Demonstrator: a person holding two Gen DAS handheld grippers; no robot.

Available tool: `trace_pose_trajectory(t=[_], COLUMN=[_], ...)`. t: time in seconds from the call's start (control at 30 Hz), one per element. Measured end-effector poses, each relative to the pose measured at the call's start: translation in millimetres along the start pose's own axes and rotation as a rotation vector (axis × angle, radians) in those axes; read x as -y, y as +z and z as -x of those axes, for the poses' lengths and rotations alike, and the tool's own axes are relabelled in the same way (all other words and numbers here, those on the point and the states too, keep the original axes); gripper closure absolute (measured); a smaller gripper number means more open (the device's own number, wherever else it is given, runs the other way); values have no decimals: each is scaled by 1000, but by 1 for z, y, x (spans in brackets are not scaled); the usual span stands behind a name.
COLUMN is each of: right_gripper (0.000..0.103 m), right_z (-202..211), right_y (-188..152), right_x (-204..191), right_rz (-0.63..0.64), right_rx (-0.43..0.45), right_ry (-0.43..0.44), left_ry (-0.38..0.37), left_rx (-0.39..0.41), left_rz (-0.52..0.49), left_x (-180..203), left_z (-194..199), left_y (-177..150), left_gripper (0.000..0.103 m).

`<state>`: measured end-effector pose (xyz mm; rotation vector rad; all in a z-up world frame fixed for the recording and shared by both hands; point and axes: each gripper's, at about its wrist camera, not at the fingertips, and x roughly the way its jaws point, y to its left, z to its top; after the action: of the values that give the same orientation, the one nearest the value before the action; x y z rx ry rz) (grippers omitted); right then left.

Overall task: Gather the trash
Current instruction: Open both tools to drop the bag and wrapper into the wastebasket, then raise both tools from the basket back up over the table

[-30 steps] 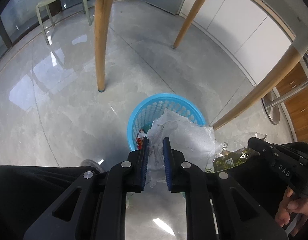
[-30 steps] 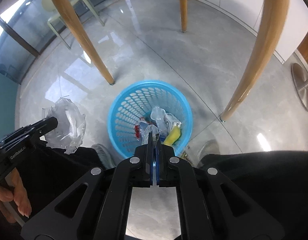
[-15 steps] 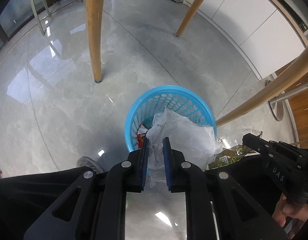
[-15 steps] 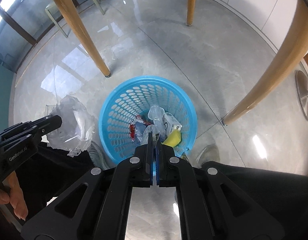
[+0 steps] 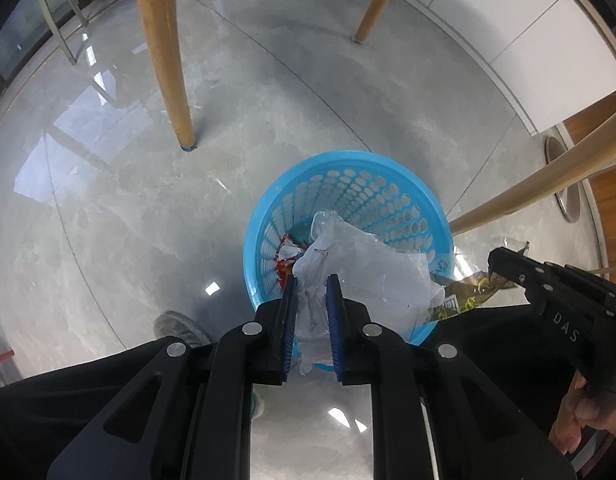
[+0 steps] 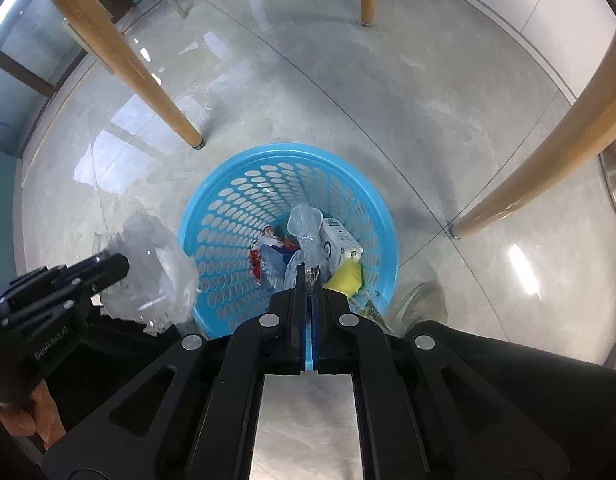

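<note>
Blue perforated basket (image 6: 227, 216) sits directly below both grippers: the left gripper (image 5: 311, 294) pinches a crumpled clear plastic bag (image 5: 372, 272) above its near rim, while the right gripper (image 6: 309, 280), fingers clenched on a green wrapper (image 5: 464, 298), hangs over its middle.

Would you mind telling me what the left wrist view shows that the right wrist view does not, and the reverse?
Only the left wrist view shows the green wrapper gripped by the right gripper, and the grey shoe. Only the right wrist view shows deep into the basket: a white carton, a yellow item and a clear cup. Both show the blue basket, the wooden legs, and the clear plastic bag pinched in the left gripper.
</note>
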<state>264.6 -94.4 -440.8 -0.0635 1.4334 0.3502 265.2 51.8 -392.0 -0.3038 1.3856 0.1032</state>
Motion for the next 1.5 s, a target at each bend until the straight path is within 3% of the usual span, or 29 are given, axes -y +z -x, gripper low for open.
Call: trace_pose_trajectory(t=[0.17, 0.2, 0.27, 0.3, 0.43, 0.73, 1.1, 1.5], right_gripper=[98, 92, 74, 72, 72, 60, 46, 33], right_z=[-10, -11, -14, -15, -19, -6, 63, 163], right_y=[6, 7, 7, 7, 5, -8, -56, -121], right_x=[7, 11, 14, 15, 13, 10, 18, 39], right_rz=[-36, -58, -82, -88, -73, -69, -111, -132], right_rx=[-19, -26, -32, -36, -57, -74, -31, 116], right_ry=[-3, 8, 23, 25, 1, 4, 88, 183], left_ry=[-1, -24, -68, -90, -98, -96, -101, -80], left_rx=[-27, -32, -38, -37, -34, -18, 81, 202], left_rz=[7, 34, 88, 113, 127, 140, 91, -16], left_x=[-1, -4, -12, -15, -12, -16, -10, 4], left_z=[-9, -11, -13, -14, -15, -4, 66, 159], left_y=[7, 9, 12, 14, 14, 6, -28, -92], left_gripper=[87, 85, 70, 70, 67, 60, 43, 37])
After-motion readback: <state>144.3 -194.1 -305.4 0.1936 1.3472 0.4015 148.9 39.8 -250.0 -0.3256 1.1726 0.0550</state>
